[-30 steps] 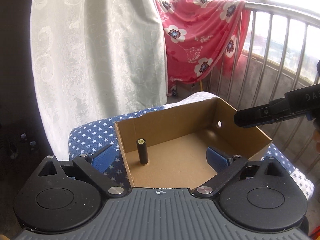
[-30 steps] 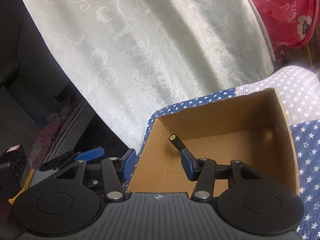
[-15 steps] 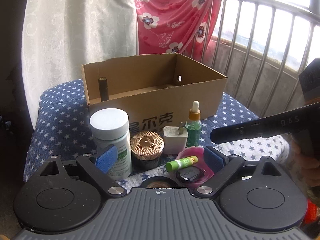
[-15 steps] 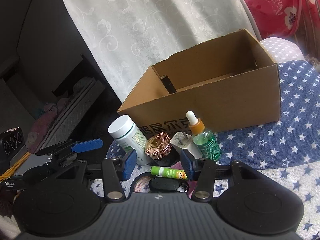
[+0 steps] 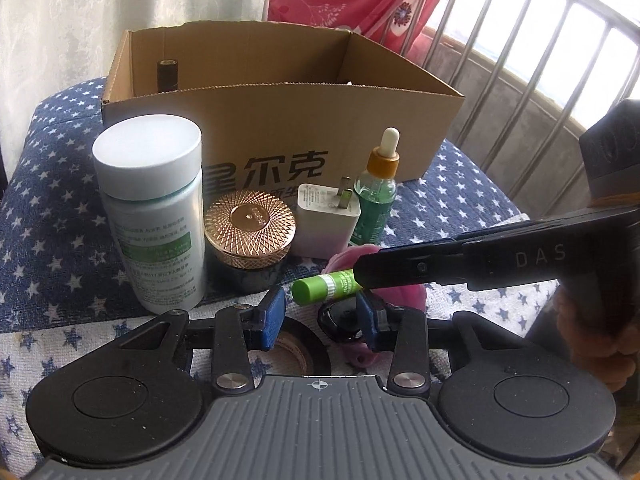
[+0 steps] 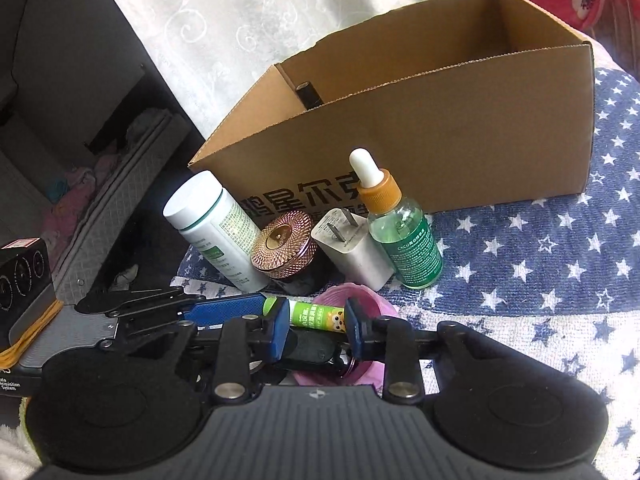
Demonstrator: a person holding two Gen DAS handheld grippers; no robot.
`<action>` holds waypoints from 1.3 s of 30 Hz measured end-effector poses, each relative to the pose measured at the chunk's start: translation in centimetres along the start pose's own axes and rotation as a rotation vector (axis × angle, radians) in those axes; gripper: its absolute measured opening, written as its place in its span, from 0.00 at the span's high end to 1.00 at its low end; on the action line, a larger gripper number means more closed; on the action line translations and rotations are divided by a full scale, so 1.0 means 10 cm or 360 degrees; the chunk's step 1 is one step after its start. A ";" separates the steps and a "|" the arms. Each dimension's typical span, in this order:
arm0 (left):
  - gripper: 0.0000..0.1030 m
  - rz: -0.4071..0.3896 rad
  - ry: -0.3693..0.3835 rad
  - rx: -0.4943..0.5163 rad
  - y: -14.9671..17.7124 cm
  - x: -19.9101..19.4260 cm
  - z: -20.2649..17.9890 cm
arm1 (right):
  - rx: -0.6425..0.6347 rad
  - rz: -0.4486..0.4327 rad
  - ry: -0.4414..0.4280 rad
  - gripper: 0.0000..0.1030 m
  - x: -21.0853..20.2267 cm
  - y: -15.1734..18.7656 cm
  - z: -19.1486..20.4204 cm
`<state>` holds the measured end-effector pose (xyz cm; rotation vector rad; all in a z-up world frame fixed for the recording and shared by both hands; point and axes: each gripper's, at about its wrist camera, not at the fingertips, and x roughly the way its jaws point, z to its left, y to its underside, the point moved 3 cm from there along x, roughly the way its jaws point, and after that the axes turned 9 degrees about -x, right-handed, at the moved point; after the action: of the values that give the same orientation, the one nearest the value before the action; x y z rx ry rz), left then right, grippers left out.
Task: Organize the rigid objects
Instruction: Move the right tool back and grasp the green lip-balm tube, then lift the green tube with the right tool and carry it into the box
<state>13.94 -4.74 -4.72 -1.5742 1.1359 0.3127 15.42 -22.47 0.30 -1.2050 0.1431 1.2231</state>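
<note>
A green lip balm [image 5: 320,286] lies across a pink dish [image 5: 400,292] with a black key fob [image 5: 340,320], in front of the cardboard box [image 5: 320,120]. My left gripper [image 5: 320,314] hovers just short of the balm's cap, jaws closing, pads touching nothing. My right gripper [image 6: 316,327] comes in from the right, jaws closing. The lip balm [image 6: 316,314] lies between its blue pads, with no press visible. A dark tube [image 5: 167,74] stands inside the box.
In a row before the box stand a white bottle [image 5: 156,216], a rose-gold lidded jar [image 5: 250,224], a white charger plug [image 5: 326,220] and a green dropper bottle [image 5: 378,196]. A tape roll [image 5: 296,348] lies under my left gripper. A metal railing runs at the right.
Both grippers dropped from above the box's inside to low in front of it, over the pink dish. Both pairs of jaws narrowed, the left by much more.
</note>
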 end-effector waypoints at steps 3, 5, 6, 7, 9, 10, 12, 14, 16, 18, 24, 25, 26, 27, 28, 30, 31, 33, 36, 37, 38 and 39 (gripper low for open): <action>0.69 0.0014 0.0028 -0.0019 -0.03 0.02 -0.01 | 0.0031 -0.0002 -0.0012 0.69 0.02 -0.01 -0.04; 0.74 0.0004 0.0039 -0.0010 -0.03 0.02 -0.03 | 0.0039 -0.0006 -0.0021 0.69 0.01 -0.03 -0.06; 0.77 -0.0003 0.0038 0.0001 -0.03 0.01 -0.05 | 0.0042 -0.0007 -0.0026 0.69 0.01 -0.04 -0.07; 0.77 -0.0011 0.0036 0.0017 -0.03 0.01 -0.07 | 0.0043 -0.0008 -0.0029 0.69 0.01 -0.05 -0.07; 0.79 -0.0024 0.0029 0.0038 -0.04 0.03 -0.09 | 0.0050 -0.0009 -0.0041 0.69 0.02 -0.06 -0.09; 0.79 -0.0028 0.0031 0.0044 -0.05 0.04 -0.10 | 0.0055 -0.0009 -0.0048 0.69 0.01 -0.07 -0.09; 0.80 -0.0037 0.0026 0.0067 -0.06 0.05 -0.12 | 0.0056 -0.0010 -0.0070 0.69 0.01 -0.08 -0.10; 0.80 -0.0049 0.0010 0.0109 -0.06 0.09 -0.16 | 0.0049 -0.0008 -0.0089 0.69 0.00 -0.10 -0.11; 0.80 -0.0059 -0.0003 0.0148 -0.07 0.11 -0.20 | 0.0032 0.0000 -0.0098 0.69 0.00 -0.12 -0.11; 0.80 -0.0070 -0.0009 0.0178 -0.07 0.13 -0.23 | 0.0001 0.0008 -0.0096 0.69 0.00 -0.14 -0.10; 0.79 -0.0064 0.0021 0.0239 -0.06 0.18 -0.32 | -0.0120 0.0100 -0.0054 0.69 0.07 -0.21 -0.09; 0.79 -0.0058 0.0023 0.0243 -0.06 0.19 -0.33 | -0.0135 0.0119 -0.0048 0.69 0.08 -0.22 -0.09; 0.79 -0.0059 0.0018 0.0250 -0.05 0.19 -0.34 | -0.0146 0.0133 -0.0050 0.69 0.09 -0.22 -0.09; 0.79 -0.0060 0.0018 0.0251 -0.05 0.19 -0.33 | -0.0165 0.0147 -0.0051 0.69 0.10 -0.23 -0.08; 0.79 -0.0057 0.0018 0.0247 -0.05 0.20 -0.32 | -0.0192 0.0159 -0.0044 0.69 0.12 -0.24 -0.06; 0.79 -0.0050 0.0016 0.0235 -0.05 0.21 -0.31 | -0.0247 0.0183 -0.0024 0.69 0.14 -0.26 -0.03; 0.79 -0.0046 0.0020 0.0227 -0.05 0.21 -0.30 | -0.0272 0.0194 -0.0012 0.70 0.15 -0.26 -0.01; 0.79 -0.0044 0.0026 0.0217 -0.06 0.21 -0.29 | -0.0305 0.0205 0.0033 0.78 0.16 -0.27 0.00; 0.79 -0.0037 0.0048 0.0205 -0.06 0.21 -0.28 | -0.0300 0.0205 0.0036 0.83 0.14 -0.26 -0.02; 0.78 -0.0030 0.0059 0.0195 -0.07 0.22 -0.28 | -0.0303 0.0200 0.0041 0.84 0.13 -0.26 -0.02; 0.78 -0.0023 0.0068 0.0187 -0.07 0.22 -0.27 | -0.0311 0.0191 0.0050 0.85 0.12 -0.25 -0.02; 0.77 -0.0008 0.0080 0.0174 -0.07 0.23 -0.27 | -0.0314 0.0182 0.0055 0.86 0.10 -0.24 -0.01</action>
<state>14.72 -8.26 -4.95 -1.4955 1.1682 0.2052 17.76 -21.54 1.10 -1.4050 0.1203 1.3403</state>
